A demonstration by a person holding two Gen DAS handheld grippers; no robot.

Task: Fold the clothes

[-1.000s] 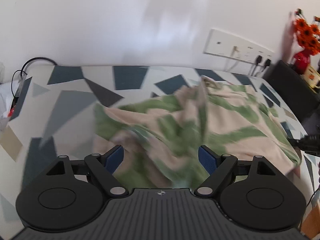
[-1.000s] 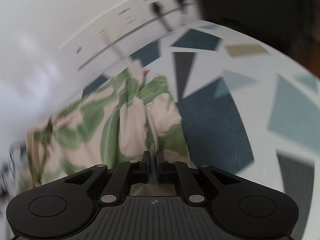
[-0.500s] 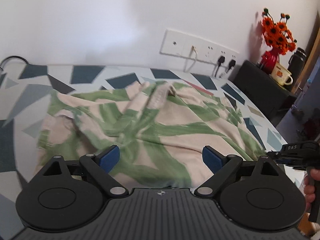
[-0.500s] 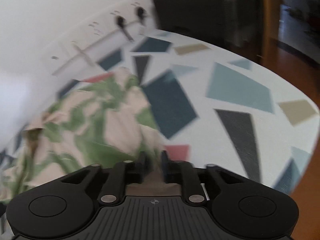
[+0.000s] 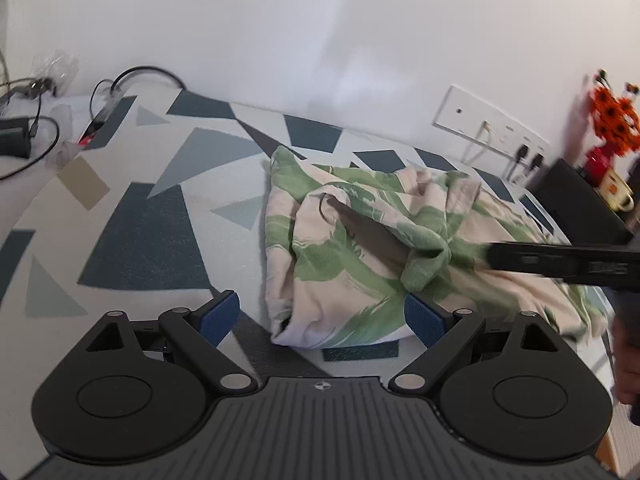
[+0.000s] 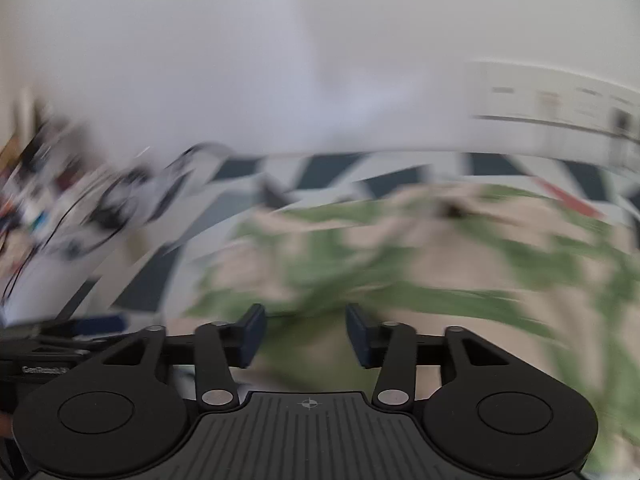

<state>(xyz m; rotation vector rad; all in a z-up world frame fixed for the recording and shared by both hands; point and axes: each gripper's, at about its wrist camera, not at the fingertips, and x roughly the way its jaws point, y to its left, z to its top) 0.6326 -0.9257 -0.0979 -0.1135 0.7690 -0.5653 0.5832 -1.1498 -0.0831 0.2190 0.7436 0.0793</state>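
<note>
A: Where was the shirt (image 5: pixel 372 248)?

B: It lay rumpled on the patterned sheet (image 5: pixel 144 232), pink-beige with green leaves, from the middle of the left camera's view toward 3 o'clock. One hem corner hung down at 6 o'clock, between the fingers.

A: And the left gripper (image 5: pixel 322 316)?

B: Its jaws stood wide apart, holding nothing, with the blue pads (image 5: pixel 220 316) on either side of that corner, not touching it as far as I could tell.

A: The right gripper (image 6: pixel 306 334)?

B: Its jaws were also parted and empty, over the cloth. That view was badly smeared. In the left view it reached in as a dark bar from 3 o'clock, over the shirt.

A: Further out?

B: Cables (image 5: pixel 36 136) lay at 10 o'clock, a wall socket strip (image 5: pixel 492 124) at 2 o'clock, and orange flowers (image 5: pixel 614 116) with a mug (image 5: pixel 616 196) on a dark cabinet (image 5: pixel 576 204) near 3 o'clock.
</note>
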